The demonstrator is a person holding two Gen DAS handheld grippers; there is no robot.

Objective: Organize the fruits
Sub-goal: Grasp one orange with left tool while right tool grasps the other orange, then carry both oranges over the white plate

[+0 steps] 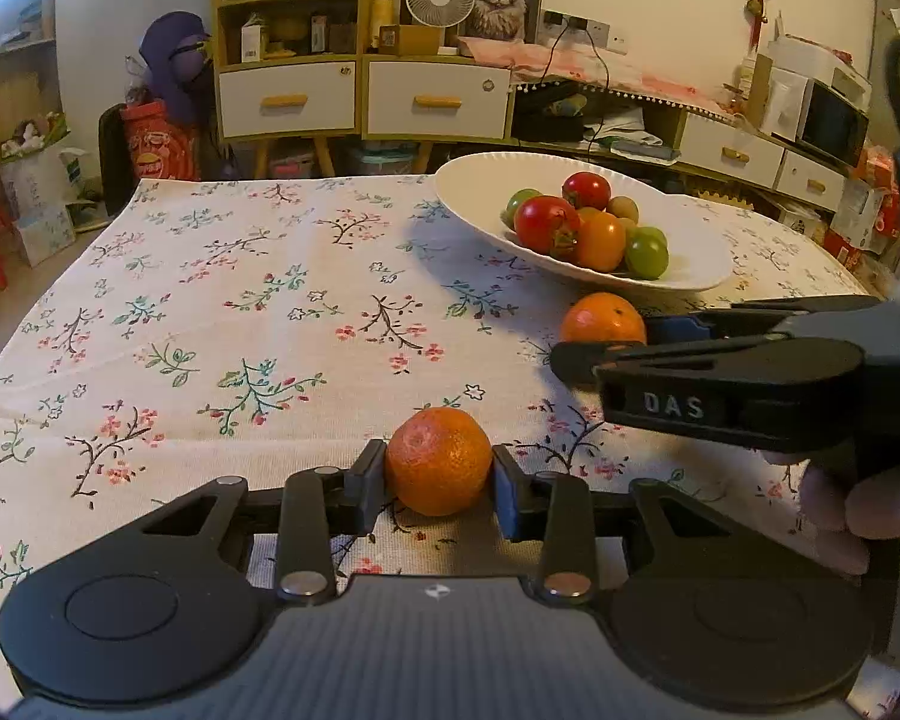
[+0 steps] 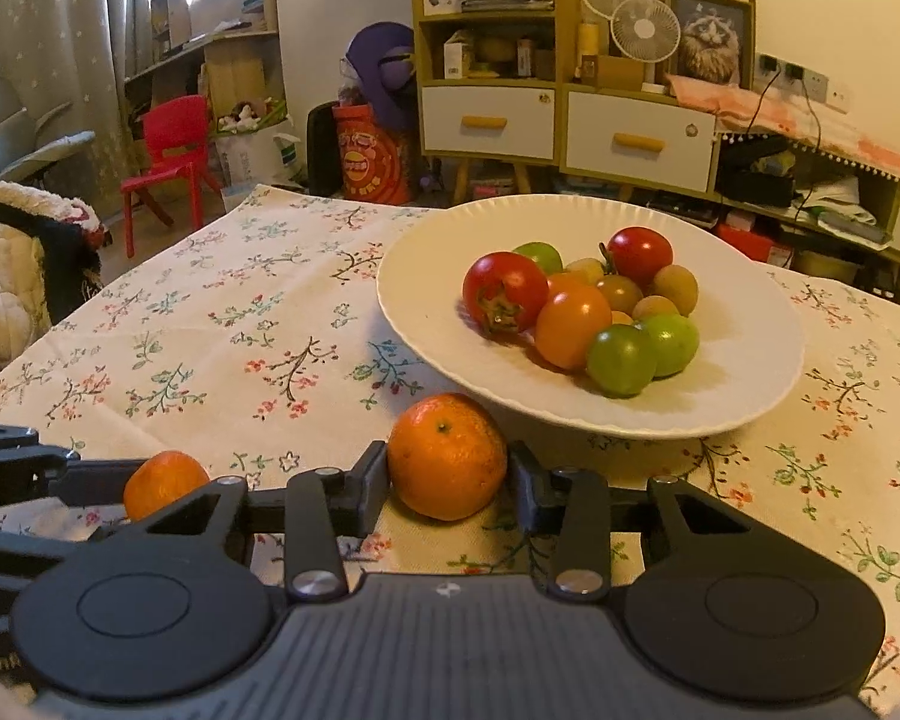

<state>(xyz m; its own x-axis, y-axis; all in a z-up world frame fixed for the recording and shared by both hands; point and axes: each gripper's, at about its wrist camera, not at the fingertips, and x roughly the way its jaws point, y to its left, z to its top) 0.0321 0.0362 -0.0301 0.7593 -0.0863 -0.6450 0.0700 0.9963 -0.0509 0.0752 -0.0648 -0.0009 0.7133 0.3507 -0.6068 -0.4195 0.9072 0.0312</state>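
Left gripper (image 1: 438,480) pinches one mandarin (image 1: 438,461), right gripper (image 2: 448,480) pinches another mandarin (image 2: 447,457). Risk: round peel slips during lift, rolling off ahead toward plate (image 2: 426,324).

"DAS" on right gripper (image 1: 606,339)

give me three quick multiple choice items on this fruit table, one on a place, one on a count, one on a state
1. Where is the white plate relative to the right gripper's orange?
A. just behind it
B. under it
C. on the floor

2. How many oranges lie on the tablecloth off the plate?
A. one
B. two
C. four

3. What is the left gripper doing?
A. hanging wide open over the plate
B. closed on an orange
C. holding a tomato

Key: 1 A, the plate rim sits right beyond that orange. 2 B, one orange sits between each gripper's fingers. 3 B, both pads touch the orange's sides.
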